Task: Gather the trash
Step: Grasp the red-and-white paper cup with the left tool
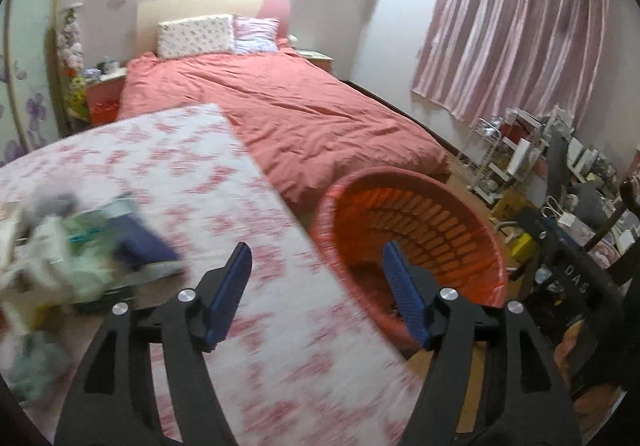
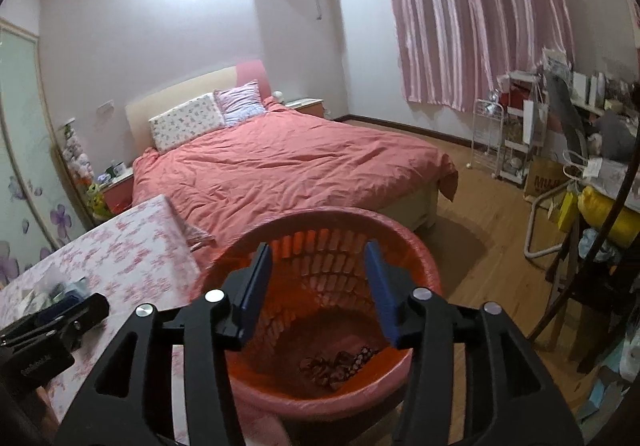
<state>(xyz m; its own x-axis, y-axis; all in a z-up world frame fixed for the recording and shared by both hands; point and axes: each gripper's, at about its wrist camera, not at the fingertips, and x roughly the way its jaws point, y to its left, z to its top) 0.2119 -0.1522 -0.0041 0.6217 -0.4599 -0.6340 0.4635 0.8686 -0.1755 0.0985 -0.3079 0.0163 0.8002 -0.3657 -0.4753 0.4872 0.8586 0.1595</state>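
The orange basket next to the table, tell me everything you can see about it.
The orange basket is a round, open-topped bin of what looks like plastic, its wall pierced by rows of slots. A thin red liner seems folded over its rim. It stands upright on the wooden floor, between the floral-clothed table and the bed. Inside, at the bottom, lies a small dark patterned scrap; otherwise it looks nearly empty. The open right gripper hangs above its mouth.

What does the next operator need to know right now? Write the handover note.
Left tongs: open, empty, above the floral table's edge.
Right tongs: open, empty, over the red basket.
Done: one dark crumpled piece lies at the basket's bottom.
Left: a blurred pile of trash sits on the table, on the left side; carry it piece by piece to the basket, which stands beside the table.
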